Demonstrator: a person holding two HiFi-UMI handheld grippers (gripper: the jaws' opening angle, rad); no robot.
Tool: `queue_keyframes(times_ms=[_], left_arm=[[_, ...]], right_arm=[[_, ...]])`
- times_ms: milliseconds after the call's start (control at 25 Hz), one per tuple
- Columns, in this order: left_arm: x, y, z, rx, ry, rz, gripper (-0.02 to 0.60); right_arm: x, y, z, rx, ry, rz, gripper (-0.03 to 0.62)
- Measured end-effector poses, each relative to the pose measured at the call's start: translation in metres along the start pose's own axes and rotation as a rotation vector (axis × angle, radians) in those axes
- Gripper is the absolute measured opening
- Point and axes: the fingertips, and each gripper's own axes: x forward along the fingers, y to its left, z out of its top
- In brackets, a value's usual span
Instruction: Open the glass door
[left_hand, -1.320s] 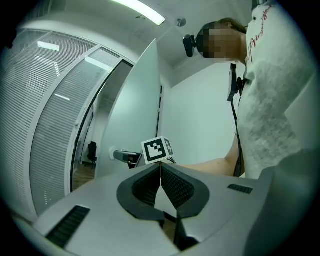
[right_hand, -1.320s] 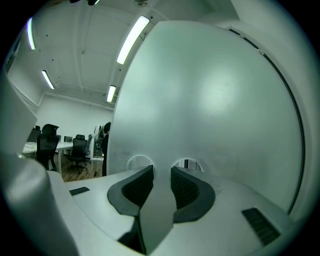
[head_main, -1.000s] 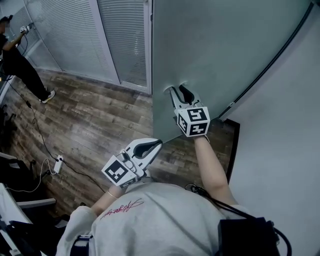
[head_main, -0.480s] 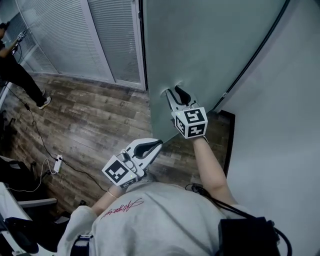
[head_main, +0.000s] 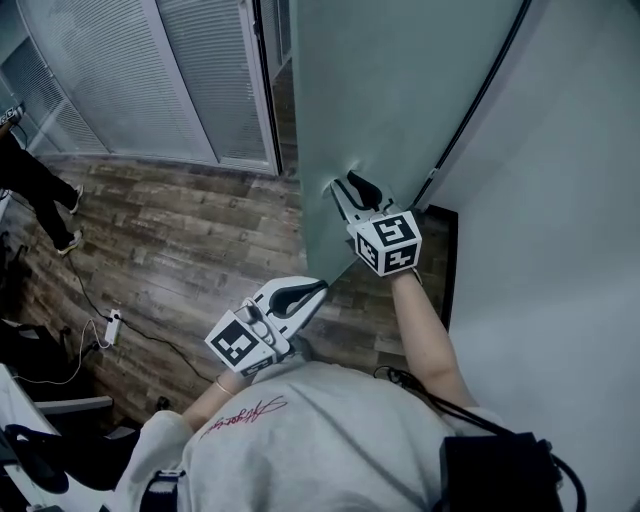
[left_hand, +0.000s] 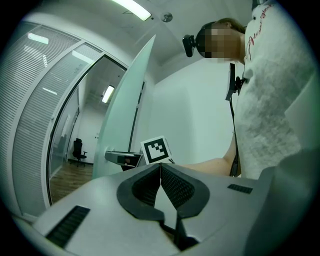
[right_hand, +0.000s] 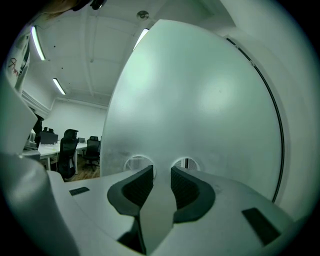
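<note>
Glass door (head_main: 400, 100) is swinging wider than a moment ago, and a gap is opening beside the frame (head_main: 263, 80). Right gripper (head_main: 346, 183) is pushing on the door with its fingers (right_hand: 135, 187) apart, holding nothing. Left gripper (head_main: 318, 285) is waiting near the body, its fingers (left_hand: 175, 185) together. The door probably needs a bit more pushing.

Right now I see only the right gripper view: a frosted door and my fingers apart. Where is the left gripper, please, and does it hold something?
Observer: The left gripper is close in front of your body; its fingers are together, nothing between them.
Operator: Is something on the floor near me?
Observer: Yes, a power strip with its cable lies on the wood floor, at your left.
Operator: Is anybody around?
Observer: One person's legs show at the far left edge, away from the door.
</note>
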Motion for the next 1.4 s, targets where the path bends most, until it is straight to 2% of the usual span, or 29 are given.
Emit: queue_keyframes(times_ms=[480,600,840,1120,1400], left_arm=[[0.031,-0.067,0.000,0.011,-0.031,-0.126,0.018],[0.040,-0.079,-0.002,0.013,-0.012,-0.153,0.018],[0.050,-0.100,0.001,0.003,-0.021,-0.227,0.018],[0.077,-0.118,-0.012,-0.013,0.009,-0.314,0.018],[0.095,-0.128,-0.001,0.000,-0.009,-0.388,0.018]], right_arm=[[-0.080,-0.010,-0.011,0.002,-0.004,0.022,0.117],[-0.100,-0.014,-0.011,0.002,-0.002,0.028,0.117],[-0.134,-0.016,-0.008,0.005,0.001,0.068,0.117],[-0.170,-0.035,-0.015,0.023,-0.027,0.123,0.117],[-0.210,-0.047,-0.017,0.060,-0.024,0.109,0.117]])
